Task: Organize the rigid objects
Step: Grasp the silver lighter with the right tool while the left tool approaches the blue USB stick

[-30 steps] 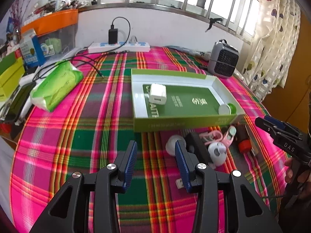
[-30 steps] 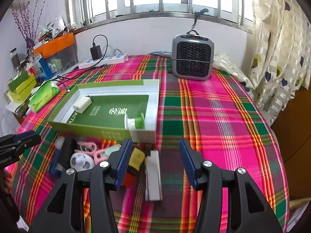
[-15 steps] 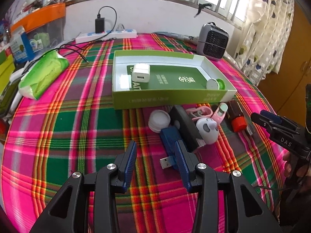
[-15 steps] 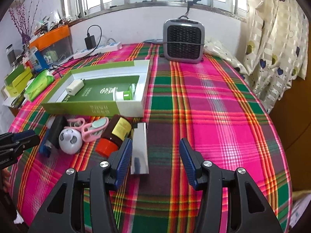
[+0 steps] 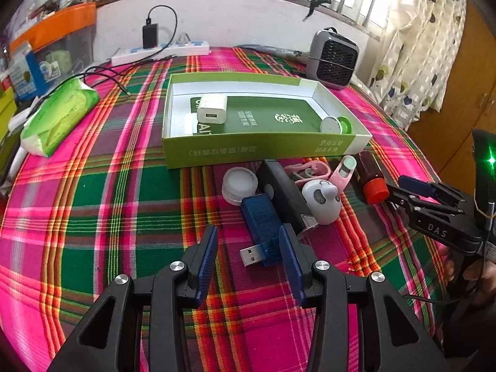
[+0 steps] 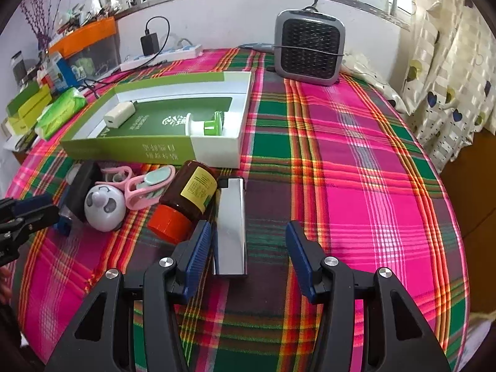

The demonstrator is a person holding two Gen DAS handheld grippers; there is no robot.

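Left gripper (image 5: pixel 248 257): jaws wide apart and holding nothing, low over the counter; the plug end of the translucent blue USB stick (image 5: pixel 262 228) lies between the blue pads, nearer the right one, contact unclear.
Right gripper (image 6: pixel 246 259): jaws wide apart and empty; the near end of the shiny silver rectangular metal case (image 6: pixel 232 226) sits between the fingertips, close to the left pad.
Counter (image 6: pixel 356 186): covered by a pink, green and orange plaid cloth.
Tray: shallow green-and-white cardboard box (image 5: pixel 257 150), open on top, towards the back of the counter, with a green booklet lying on its floor.
In the box: a white cube USB charger (image 5: pixel 212 109) at the left end; a small white-and-green round spool (image 5: pixel 336 125) in the right corner.
Loose pile: just in front of the box, on the cloth.
White round lid (image 5: pixel 239 184): flat, at the left of the pile, beside the black rectangular block (image 5: pixel 286 195).
Black block: lies along the USB stick, touching it.
White panda-faced round gadget (image 6: pixel 104 203): against the block's right side.
Pink plastic clips (image 6: pixel 145 186): between the panda gadget and the bottle, near the box wall.
Brown glass bottle with red cap and yellow label (image 6: pixel 186 198): on its side, cap towards the camera, touching the silver case.
Background: grey mesh-fronted small heater (image 6: pixel 310 51) behind the box; green soft pack of tissues (image 5: pixel 59 117) at the left; white power strip (image 5: pixel 161 54) by the wall.
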